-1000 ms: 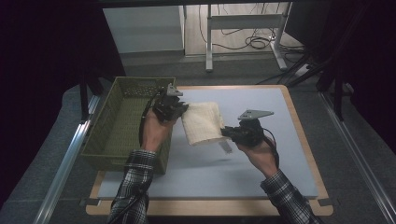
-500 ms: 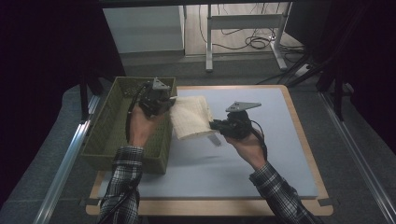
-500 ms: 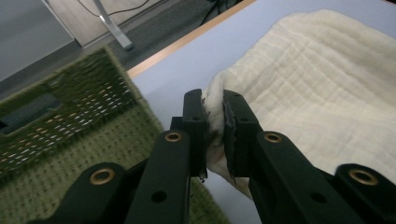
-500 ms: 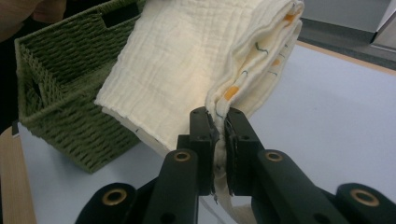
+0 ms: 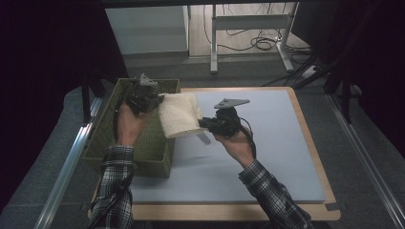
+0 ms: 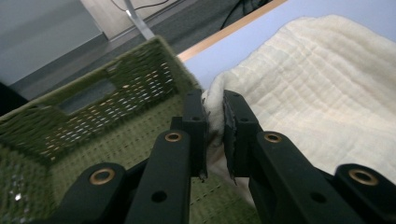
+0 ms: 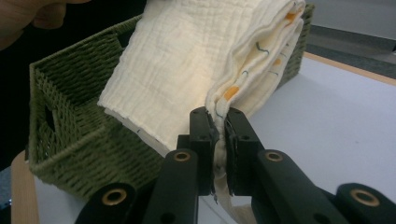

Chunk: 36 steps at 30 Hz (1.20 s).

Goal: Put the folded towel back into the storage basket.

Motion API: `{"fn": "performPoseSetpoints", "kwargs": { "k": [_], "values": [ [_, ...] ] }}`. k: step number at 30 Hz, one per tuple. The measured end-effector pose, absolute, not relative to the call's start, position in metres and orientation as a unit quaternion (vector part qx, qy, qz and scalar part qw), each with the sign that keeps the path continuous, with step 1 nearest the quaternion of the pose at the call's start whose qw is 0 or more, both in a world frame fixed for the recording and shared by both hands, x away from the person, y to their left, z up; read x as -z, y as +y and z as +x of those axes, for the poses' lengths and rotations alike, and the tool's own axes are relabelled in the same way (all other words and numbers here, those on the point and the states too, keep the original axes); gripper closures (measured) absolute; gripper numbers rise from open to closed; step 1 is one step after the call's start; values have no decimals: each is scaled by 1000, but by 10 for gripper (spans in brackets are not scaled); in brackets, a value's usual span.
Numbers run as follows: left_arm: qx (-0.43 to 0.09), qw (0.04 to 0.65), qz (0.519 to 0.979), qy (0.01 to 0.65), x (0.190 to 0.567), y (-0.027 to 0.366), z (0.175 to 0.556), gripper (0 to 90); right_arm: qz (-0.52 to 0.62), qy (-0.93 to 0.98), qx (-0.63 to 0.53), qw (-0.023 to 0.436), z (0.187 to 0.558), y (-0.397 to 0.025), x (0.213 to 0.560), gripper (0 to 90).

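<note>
You have the folded cream muslin cloth (image 5: 179,114) clamped in both tongs, left (image 5: 154,101) and right (image 5: 206,124), hanging between them over the near-right rim of the green woven basket (image 5: 125,151). Judged from this, lifting is done; lowering it inside and letting go remain. The bench (image 5: 267,157) has a pale blue mat with a wooden edge; beyond it are grey floor, desk legs and cables.

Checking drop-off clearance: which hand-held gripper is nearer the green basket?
Left. The left hand-held gripper hangs over the basket, shut on one edge of the folded cloth. The right hand-held gripper holds the opposite edge, over the mat beside the basket.
</note>
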<state>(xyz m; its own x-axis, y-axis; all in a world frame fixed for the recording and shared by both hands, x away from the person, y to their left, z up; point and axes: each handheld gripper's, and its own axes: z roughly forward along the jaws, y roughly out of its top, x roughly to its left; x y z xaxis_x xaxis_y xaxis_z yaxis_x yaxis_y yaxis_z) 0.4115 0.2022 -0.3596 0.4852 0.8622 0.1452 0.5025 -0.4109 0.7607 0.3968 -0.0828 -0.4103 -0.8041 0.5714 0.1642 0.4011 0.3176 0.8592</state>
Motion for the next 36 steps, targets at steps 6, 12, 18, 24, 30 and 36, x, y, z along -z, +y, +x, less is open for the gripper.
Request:
{"fn": "performPoseSetpoints", "kwargs": {
  "k": [6, 12, 18, 24, 30, 36],
  "values": [
    [-284, 316, 789, 445, 354, 225, 410, 809, 288, 811, -502, 84, 399, -53, 409, 829],
    [-291, 301, 785, 456, 356, 240, 409, 808, 286, 814, -499, 80, 400, -29, 411, 827],
    [-296, 285, 781, 470, 361, 261, 409, 809, 272, 825, -491, 73, 397, 5, 414, 827],
    [-297, 265, 779, 485, 370, 282, 410, 808, 271, 829, -485, 64, 397, 32, 419, 827],
    [-296, 250, 779, 492, 377, 292, 413, 808, 264, 838, -474, 56, 398, 55, 427, 827],
    [-300, 228, 780, 499, 384, 306, 411, 808, 255, 845, -468, 52, 398, 73, 431, 826]
  ]
}}
